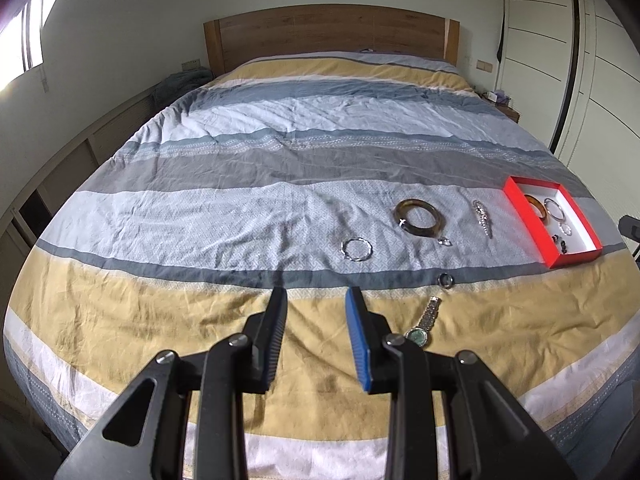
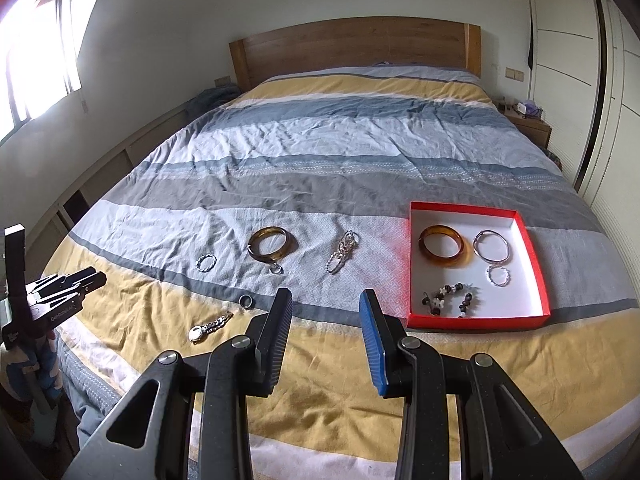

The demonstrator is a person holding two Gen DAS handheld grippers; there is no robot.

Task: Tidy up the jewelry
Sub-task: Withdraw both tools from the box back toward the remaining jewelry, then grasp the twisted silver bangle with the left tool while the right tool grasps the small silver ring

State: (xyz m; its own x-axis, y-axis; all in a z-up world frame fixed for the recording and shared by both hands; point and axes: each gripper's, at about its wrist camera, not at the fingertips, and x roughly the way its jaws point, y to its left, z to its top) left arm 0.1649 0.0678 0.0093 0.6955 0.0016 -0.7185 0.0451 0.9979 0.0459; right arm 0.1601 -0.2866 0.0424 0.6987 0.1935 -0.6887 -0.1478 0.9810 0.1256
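Bed cover [image 2: 340, 140]: broad horizontal stripes of mustard yellow, white, pale blue, slate blue and grey, several bands carrying a fine woven geometric print; headboard [image 2: 352, 46] mid-brown wood grain. Box [image 2: 476, 322]: red outside and rim, white inside, holding a translucent amber bangle [image 2: 442, 251], two silver hoops and a string of dark brown and white beads [image 2: 448, 300]. On the cover: a mottled brown-olive bangle [image 2: 270, 245], silver twisted ring [image 2: 206, 263], silver chain bracelet [image 2: 341, 257], silver watch with greenish dial [image 1: 420, 330]; each gripper is black, one pad blue [image 2: 374, 348].
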